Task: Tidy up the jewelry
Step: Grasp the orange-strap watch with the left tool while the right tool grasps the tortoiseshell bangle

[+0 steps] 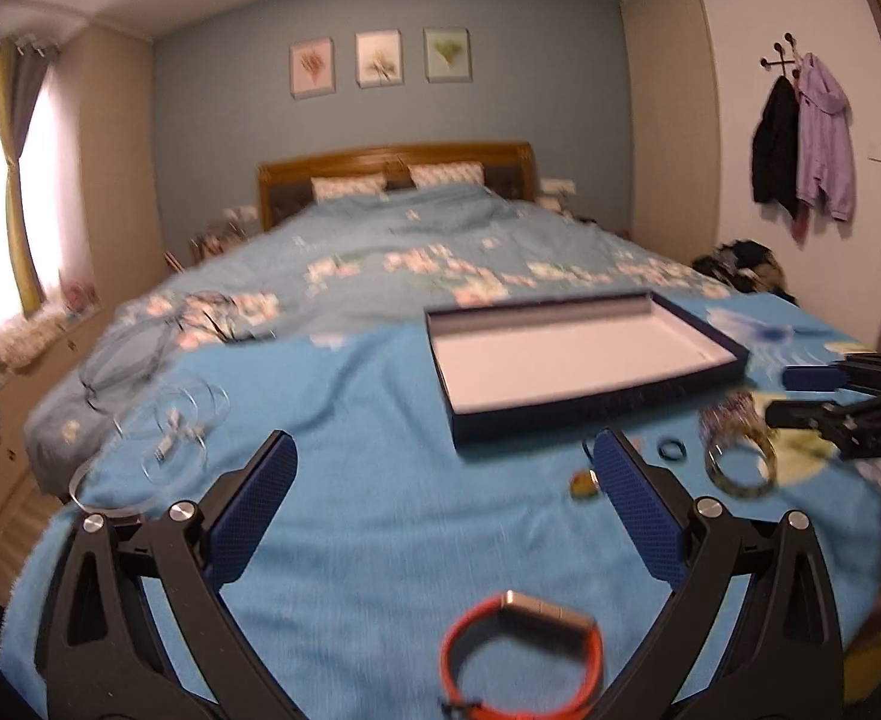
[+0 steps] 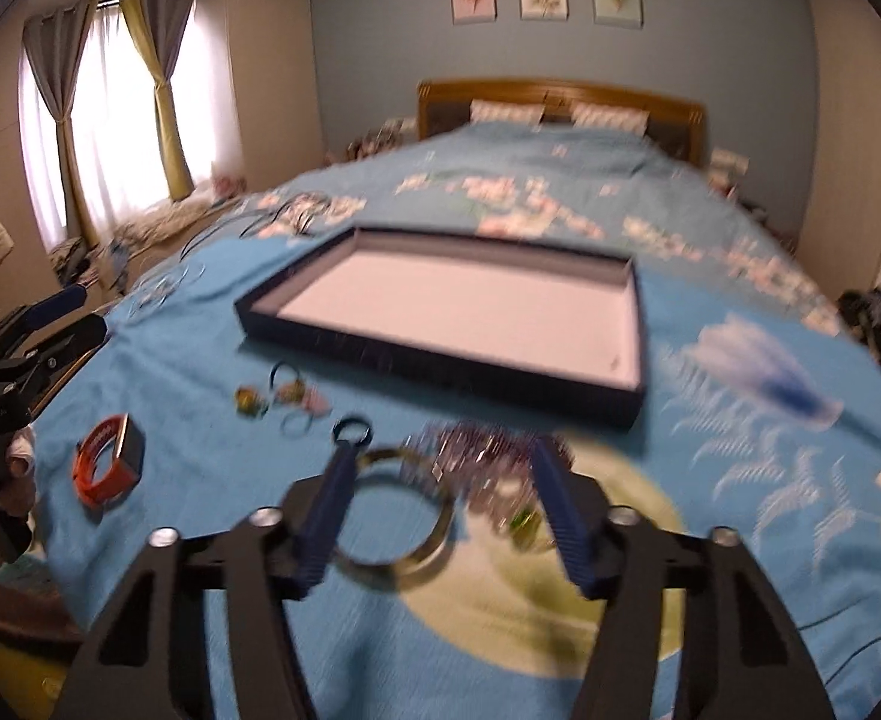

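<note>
On the bed (image 1: 350,540), toward its foot, an open dark box (image 1: 584,360) with a pale lining lies flat, with jewelry scattered between it and the bed's near edge. The left gripper (image 1: 440,504) hangs with jaws wide apart and nothing between them, an orange band (image 1: 518,654) lying on the cover just below them. The right gripper (image 2: 446,510) has jaws half apart, straddling a metal bangle (image 2: 398,516) and a purple beaded piece (image 2: 476,468) without pressing either.
</note>
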The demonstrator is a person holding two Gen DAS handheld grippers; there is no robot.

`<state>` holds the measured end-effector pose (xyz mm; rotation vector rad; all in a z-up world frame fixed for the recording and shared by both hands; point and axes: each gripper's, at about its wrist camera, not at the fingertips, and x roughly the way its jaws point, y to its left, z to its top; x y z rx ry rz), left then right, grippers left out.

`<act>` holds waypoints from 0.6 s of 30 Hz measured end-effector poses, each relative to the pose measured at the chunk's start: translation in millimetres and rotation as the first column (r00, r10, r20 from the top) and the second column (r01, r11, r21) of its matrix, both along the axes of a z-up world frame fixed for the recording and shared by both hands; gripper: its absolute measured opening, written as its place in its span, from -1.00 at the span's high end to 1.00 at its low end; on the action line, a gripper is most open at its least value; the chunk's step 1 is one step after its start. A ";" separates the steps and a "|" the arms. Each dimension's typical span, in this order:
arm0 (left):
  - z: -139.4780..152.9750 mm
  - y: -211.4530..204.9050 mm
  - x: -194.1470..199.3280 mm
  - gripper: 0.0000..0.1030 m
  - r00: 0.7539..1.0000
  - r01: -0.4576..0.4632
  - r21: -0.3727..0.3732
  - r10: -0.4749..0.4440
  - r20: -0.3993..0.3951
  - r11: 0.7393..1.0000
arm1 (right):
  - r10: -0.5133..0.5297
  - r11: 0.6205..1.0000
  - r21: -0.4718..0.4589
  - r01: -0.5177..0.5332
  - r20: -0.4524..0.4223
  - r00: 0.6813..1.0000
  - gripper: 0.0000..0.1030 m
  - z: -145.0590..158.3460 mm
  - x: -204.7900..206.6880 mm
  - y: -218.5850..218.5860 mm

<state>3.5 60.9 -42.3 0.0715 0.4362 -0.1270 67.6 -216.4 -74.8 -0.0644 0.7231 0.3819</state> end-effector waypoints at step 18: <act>-42.1 22.0 -1.5 -0.13 0.953 0.155 -0.055 -0.164 -0.254 0.986 | 0.009 1.000 0.019 -0.005 -0.203 0.979 0.90 -28.6 18.6 -3.8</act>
